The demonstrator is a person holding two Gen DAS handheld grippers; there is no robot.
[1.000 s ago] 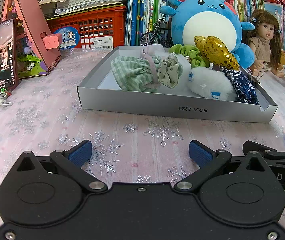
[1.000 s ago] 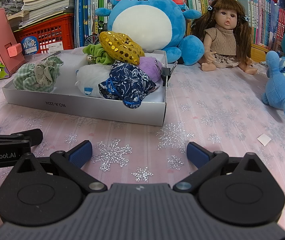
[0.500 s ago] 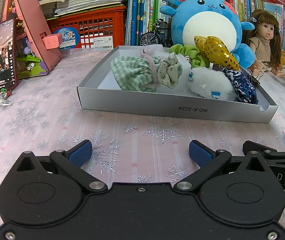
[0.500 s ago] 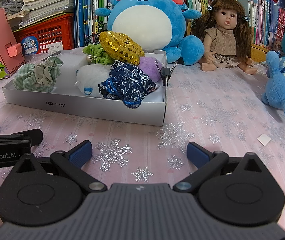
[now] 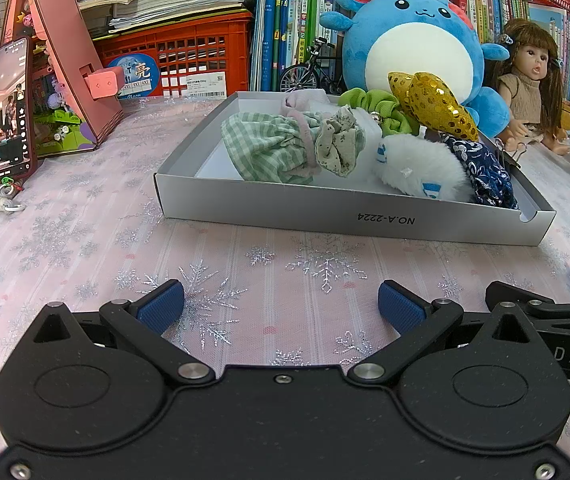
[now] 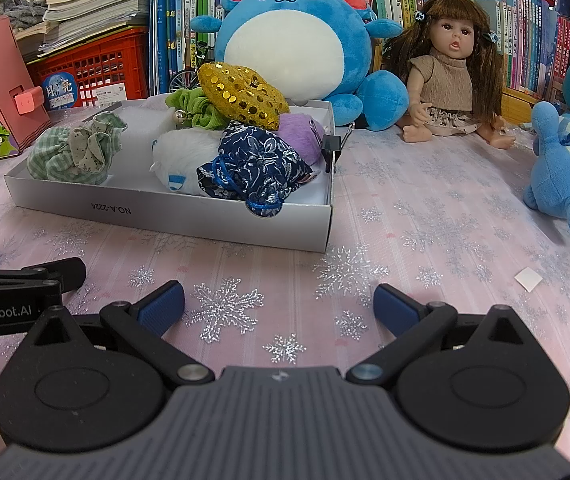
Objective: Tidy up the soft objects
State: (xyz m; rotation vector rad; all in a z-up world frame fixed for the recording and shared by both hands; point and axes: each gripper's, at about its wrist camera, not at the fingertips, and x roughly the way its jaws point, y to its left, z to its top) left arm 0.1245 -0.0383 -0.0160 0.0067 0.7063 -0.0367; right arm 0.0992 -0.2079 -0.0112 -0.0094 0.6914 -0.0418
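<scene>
Grey cardboard tray [image 5: 349, 220] at twelve o'clock on the desk [image 5: 85, 240] holds the soft pouches [image 6: 253, 164]; left gripper [image 5: 281, 306] and right gripper [image 6: 279, 306] gape wide, empty.

Bright, even light and sharp focus in both wrist views.

We see soft, faint shadows beneath the grey box [image 5: 341, 216] on the tablecloth [image 6: 425, 216], whose silver snowflakes glint. The gold sequin pouch [image 6: 245, 96] sparkles and the phone screen [image 5: 9, 104] carries a reflection. Fisheye bending curves the bookshelves [image 6: 525, 20] near our edges, and corners darken.
</scene>
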